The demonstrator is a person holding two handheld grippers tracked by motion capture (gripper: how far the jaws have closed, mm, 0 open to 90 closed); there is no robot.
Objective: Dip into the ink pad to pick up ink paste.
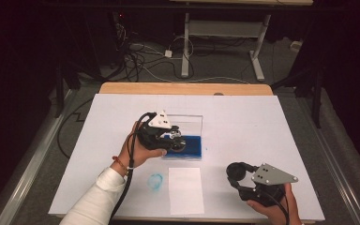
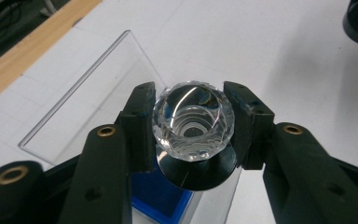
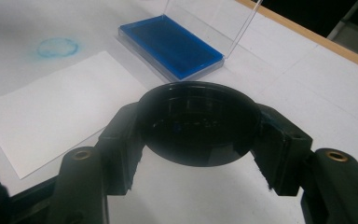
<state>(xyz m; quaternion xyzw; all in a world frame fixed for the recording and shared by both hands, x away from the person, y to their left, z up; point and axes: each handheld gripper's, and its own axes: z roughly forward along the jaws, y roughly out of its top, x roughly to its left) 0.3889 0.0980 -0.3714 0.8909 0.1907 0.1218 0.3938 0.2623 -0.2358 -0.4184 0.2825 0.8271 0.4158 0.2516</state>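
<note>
My left gripper [image 2: 192, 109] is shut on a stamp with a clear faceted knob [image 2: 193, 122] and a round black base [image 2: 198, 176]. It hangs over the blue ink pad [image 2: 161, 197], whose clear lid [image 2: 93, 93] stands up behind. In the high view the left gripper [image 1: 176, 140] sits at the ink pad [image 1: 192, 146] near the table's middle. My right gripper [image 3: 198, 135] is shut on a round black cap [image 3: 198, 122]. In the high view the right gripper [image 1: 237, 176] holds that cap [image 1: 236, 171] low near the front right of the table.
A white sheet of paper [image 1: 185, 190] lies near the front edge, with a faint blue ring print [image 1: 155, 182] on the table cover to its left. The paper [image 3: 51, 112], the ring [image 3: 57, 47] and the ink pad [image 3: 170, 44] lie beyond the cap.
</note>
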